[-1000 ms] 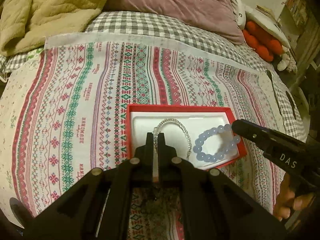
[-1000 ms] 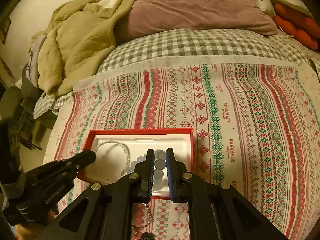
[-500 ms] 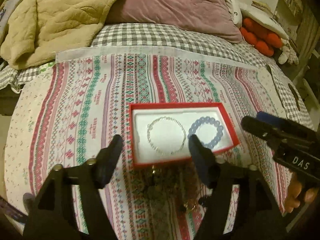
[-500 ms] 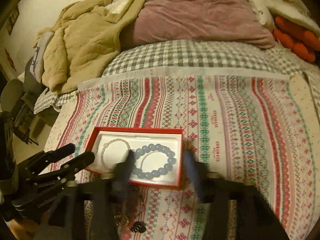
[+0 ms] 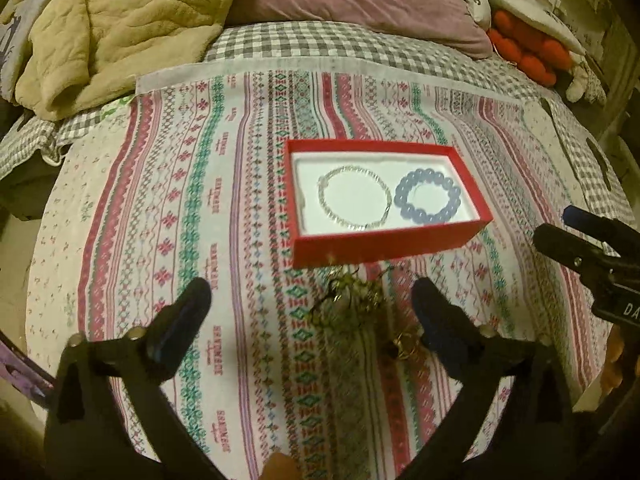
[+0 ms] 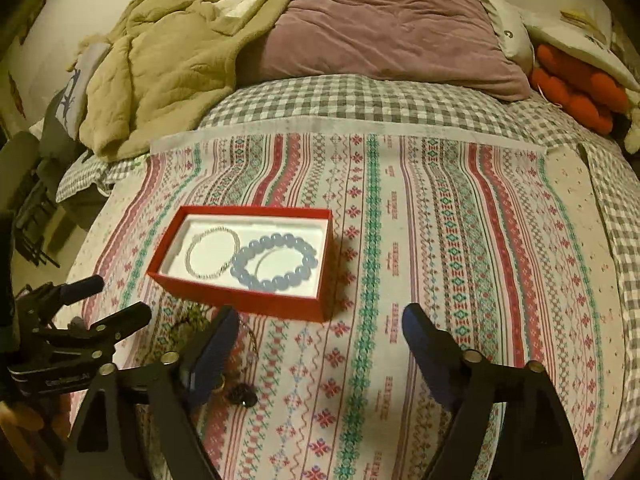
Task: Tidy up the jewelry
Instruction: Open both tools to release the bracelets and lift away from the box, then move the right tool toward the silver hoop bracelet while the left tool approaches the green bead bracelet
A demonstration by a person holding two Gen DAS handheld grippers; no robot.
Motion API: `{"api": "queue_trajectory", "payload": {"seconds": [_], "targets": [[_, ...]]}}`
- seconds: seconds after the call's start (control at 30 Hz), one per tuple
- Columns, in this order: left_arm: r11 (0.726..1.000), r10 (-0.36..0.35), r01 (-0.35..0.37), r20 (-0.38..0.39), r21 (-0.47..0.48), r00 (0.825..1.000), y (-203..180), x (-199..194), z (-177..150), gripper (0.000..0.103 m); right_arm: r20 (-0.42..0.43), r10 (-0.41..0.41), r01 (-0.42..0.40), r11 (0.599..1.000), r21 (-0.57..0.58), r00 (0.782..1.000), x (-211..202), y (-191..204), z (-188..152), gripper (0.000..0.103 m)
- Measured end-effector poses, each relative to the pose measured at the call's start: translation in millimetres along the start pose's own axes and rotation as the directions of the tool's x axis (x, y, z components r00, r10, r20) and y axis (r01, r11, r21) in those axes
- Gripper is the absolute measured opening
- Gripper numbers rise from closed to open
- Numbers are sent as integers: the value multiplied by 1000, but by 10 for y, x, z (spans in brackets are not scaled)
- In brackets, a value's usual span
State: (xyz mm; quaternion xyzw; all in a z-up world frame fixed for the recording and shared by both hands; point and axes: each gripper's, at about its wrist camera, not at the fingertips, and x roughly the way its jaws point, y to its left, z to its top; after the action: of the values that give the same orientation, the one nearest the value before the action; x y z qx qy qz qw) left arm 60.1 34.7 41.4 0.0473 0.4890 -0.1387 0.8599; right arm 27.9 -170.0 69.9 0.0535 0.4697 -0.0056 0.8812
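Note:
A red box (image 5: 384,246) (image 6: 240,300) with a white insert lies on the patterned cloth. In it lie a thin silver bracelet (image 5: 354,198) (image 6: 212,254) and a blue bead bracelet (image 5: 427,201) (image 6: 276,262). A tangle of loose jewelry (image 5: 356,300) (image 6: 188,324) lies on the cloth just in front of the box. My left gripper (image 5: 312,304) is open and empty, above that tangle. My right gripper (image 6: 316,332) is open and empty, in front of the box's right end.
A patterned cloth (image 6: 440,240) covers a checked bed. A tan blanket (image 6: 160,64), a mauve pillow (image 6: 392,28) and red cushions (image 6: 576,92) lie at the back. The bed edge and floor are at the left (image 6: 36,216).
Both grippers have opened and pulled back from the box. The silver and blue bracelets now lie released in the box.

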Motion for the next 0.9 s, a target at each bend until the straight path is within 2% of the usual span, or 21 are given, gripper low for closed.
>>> {"api": "queue_trajectory", "payload": {"seconds": [0.03,0.1,0.27,0.47,0.67,0.9], "targets": [[1000,3,-3,-5,-1,1000,19,3,-32,102,7,2,-2,1000,-2,1000,-11,-3,-29,89],[1000,4,-4,-11,-3,1000,51,10,-84,102,22,1,0,1000,-11,1000,-33,-5,-79,103],[1000,-12,12,-27,-4,1000,145,60,-203,103,16,0,1,999,-45,1000,-35,-5,-192,103],[998,-11,11,4,54,1000,191,90,-349,103,-40,-15,12,997,-81,999,69,-17,-330,103],[997,0,5,-64,79,998,251,257,-442,103,-100,-16,4,993,-121,995,228,22,-446,103],[996,41,-31,-116,88,992,279,364,-467,103,-166,26,-41,995,-88,986,459,65,-441,103]]}}
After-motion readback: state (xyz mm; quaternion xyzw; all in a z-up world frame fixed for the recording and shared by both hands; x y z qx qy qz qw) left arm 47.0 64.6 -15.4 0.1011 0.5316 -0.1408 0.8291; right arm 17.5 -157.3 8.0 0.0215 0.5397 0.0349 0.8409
